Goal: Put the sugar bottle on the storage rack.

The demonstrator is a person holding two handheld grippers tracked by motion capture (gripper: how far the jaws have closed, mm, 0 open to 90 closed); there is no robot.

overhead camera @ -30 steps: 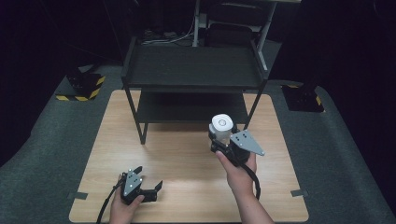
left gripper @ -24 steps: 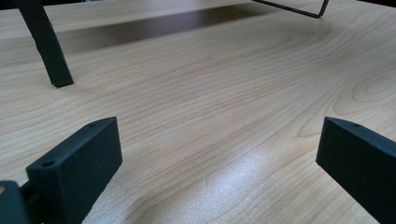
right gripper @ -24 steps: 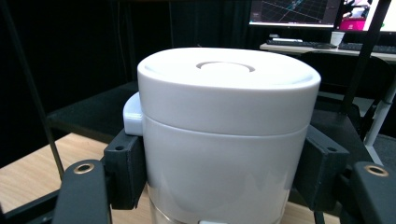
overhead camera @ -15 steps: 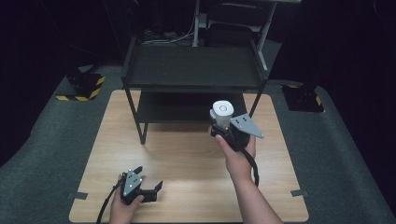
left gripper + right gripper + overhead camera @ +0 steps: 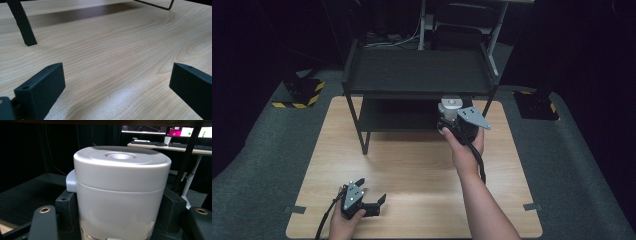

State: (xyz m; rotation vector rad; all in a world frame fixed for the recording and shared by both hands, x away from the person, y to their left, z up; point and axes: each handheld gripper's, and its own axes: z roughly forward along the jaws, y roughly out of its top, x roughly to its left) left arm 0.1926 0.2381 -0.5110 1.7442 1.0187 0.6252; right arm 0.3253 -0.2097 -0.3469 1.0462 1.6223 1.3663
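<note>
Two grippers in play. Right gripper [image 5: 452,117] is clamped on an upright white canister [image 5: 450,107], held at the front edge of the black shelf rack [image 5: 417,70]; lower shelf lies at 12 o'clock from it. Left gripper [image 5: 371,197], jaws spread and empty, rests on the table [image 5: 412,165] at 7 o'clock.

Both forearms are bare. Each black tool [image 5: 371,202] [image 5: 451,114] carries a grey three-cornered plate with small screws; a black cable trails toward six o'clock.
</note>
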